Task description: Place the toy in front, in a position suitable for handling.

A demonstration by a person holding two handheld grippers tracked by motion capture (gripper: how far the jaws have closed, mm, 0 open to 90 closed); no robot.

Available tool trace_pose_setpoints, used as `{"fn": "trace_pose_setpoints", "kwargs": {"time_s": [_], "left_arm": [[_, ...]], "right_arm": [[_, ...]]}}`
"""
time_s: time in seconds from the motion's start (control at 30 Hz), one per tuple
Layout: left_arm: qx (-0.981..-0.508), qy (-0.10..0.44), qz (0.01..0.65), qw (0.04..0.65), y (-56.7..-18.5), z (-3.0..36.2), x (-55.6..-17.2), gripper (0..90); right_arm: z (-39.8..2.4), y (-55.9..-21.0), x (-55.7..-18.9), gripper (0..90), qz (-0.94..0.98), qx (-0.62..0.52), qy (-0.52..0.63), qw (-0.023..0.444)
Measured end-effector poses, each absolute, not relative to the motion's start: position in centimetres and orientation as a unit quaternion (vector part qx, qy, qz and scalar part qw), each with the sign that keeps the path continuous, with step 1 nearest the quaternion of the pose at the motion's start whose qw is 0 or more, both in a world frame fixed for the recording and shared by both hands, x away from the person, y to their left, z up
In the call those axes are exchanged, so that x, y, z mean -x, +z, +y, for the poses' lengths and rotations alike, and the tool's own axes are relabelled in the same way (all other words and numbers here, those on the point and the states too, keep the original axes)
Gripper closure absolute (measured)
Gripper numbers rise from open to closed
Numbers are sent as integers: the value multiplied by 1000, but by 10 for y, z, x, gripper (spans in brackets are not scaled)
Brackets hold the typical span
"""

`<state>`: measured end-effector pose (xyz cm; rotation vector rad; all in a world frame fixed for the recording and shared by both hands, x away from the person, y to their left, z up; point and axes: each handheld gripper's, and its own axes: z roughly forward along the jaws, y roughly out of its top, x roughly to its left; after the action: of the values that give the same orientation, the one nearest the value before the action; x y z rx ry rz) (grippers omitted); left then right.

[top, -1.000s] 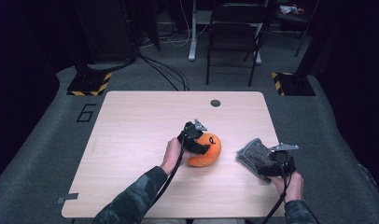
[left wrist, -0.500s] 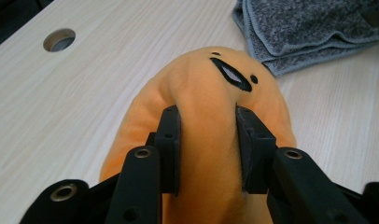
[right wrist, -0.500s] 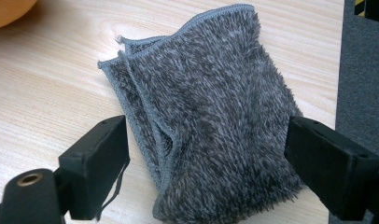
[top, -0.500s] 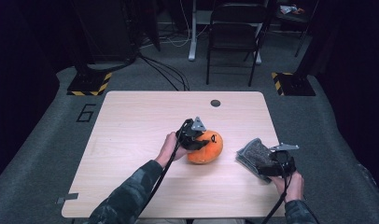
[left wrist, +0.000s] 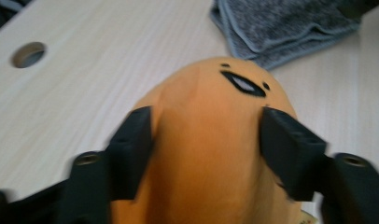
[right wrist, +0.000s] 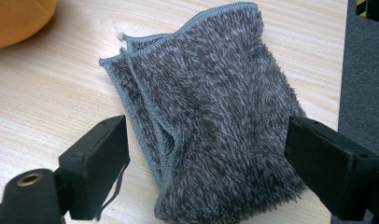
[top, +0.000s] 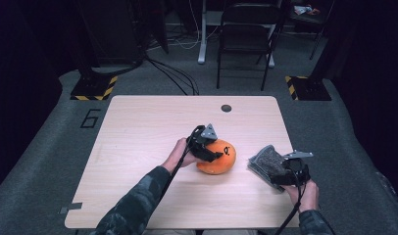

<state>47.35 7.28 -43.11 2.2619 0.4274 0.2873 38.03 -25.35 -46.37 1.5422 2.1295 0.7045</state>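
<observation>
An orange plush [top: 224,160] with a small black face lies on the wooden table [top: 138,147] near its middle. My left gripper [top: 212,152] reaches over it from the left. In the left gripper view the plush [left wrist: 201,186] sits between the jaws of that gripper [left wrist: 207,140], which have just been opening and rest at its sides without denting it. A folded grey fuzzy cloth [top: 264,160] lies to the right. My right gripper [top: 281,175] stays at its near end, open. In the right gripper view the cloth [right wrist: 215,93] lies between the wide jaws of that gripper [right wrist: 206,154].
A round hole [top: 226,108] is in the table's far side. The cloth lies close to the table's right edge [right wrist: 340,56], with dark carpet beyond. A black chair [top: 248,29] and cables stand on the floor behind the table.
The left hand and its gripper shifted slightly on the plush, which stays about where it was. The right hand and the cloth have not moved.
</observation>
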Motion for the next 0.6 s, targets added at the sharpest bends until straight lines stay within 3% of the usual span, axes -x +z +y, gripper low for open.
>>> {"fn": "trace_pose_setpoints", "kwargs": {"time_s": [0.1,0.37,0.6], "left_arm": [[-876,119,192,425,-426,81,-468,152],[-860,134,221,441,-427,103,-444,144],[-841,144,288,434,-437,125,-428,146]], "right_arm": [[-253,-463,-380,128,765,-554,252,209],[-258,-465,-379,128,761,-561,252,209],[-261,-464,-375,128,758,-561,256,212]]}}
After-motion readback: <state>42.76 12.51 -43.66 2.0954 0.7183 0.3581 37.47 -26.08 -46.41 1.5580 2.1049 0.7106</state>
